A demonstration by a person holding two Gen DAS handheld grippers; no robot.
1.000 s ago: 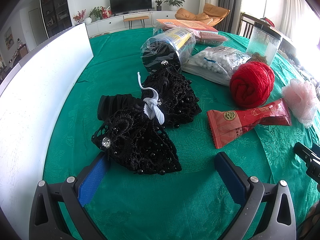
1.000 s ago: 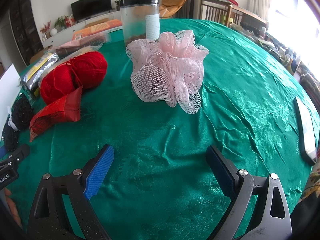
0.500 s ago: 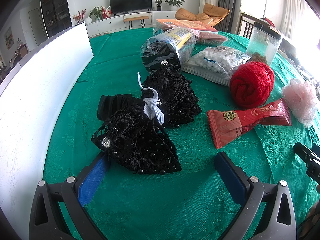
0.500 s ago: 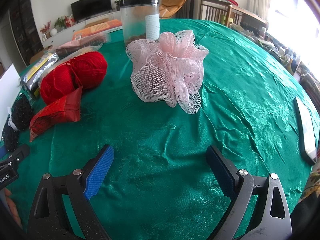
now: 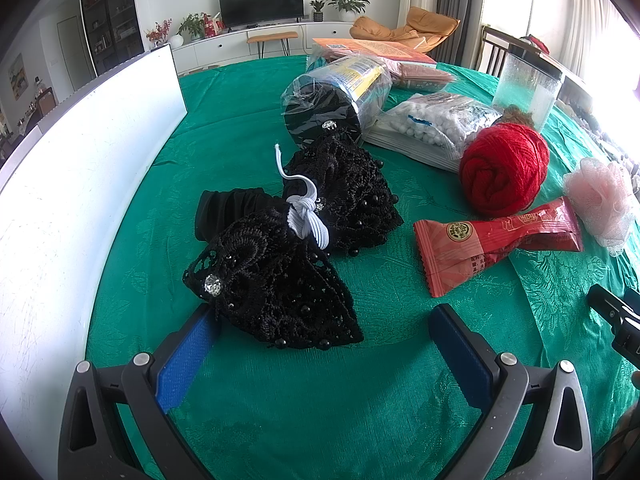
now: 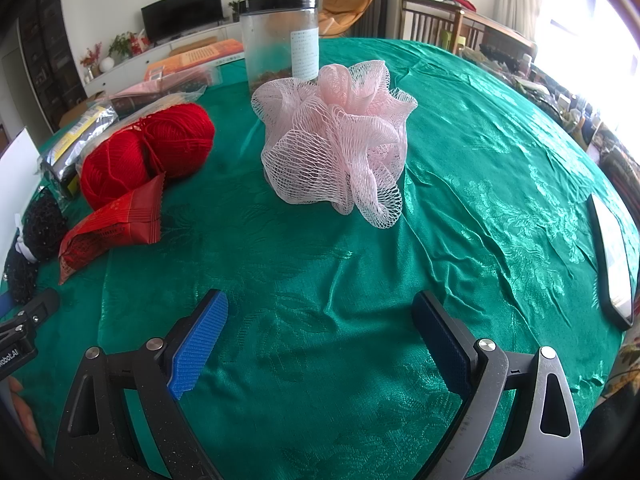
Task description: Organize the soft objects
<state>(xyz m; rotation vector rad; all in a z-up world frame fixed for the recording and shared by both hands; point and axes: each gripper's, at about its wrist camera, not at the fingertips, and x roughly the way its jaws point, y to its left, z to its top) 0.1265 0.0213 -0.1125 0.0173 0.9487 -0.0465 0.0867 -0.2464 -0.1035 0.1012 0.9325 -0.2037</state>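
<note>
Left gripper (image 5: 324,340) — jaws spread wide, holding nothing — hovers low over the green tabletop (image 5: 248,128), its left blue pad (image 5: 188,360) just beside the near edge of the black lace bundle (image 5: 280,264). The bundle is tied at the middle with a white elastic band (image 5: 308,220) and lies beside a white board (image 5: 80,168) standing along the tabletop's left side. Beyond it lie a bagged black canister (image 5: 336,100) and a bag of white pellets (image 5: 436,124); to its right, the red yarn (image 5: 504,168), a red snack packet (image 5: 496,240) and the pink mesh pouf (image 5: 600,196). Right gripper (image 6: 320,320) — likewise open and empty — points at the pouf (image 6: 336,140), which rests on the cloth well ahead of the pads, in front of a clear jar (image 6: 280,40) with a black lid. The yarn (image 6: 148,152) and packet (image 6: 116,228) sit to the pouf's left, the packet touching the yarn. A dark flat device (image 6: 612,256) lies at the far right edge.
</note>
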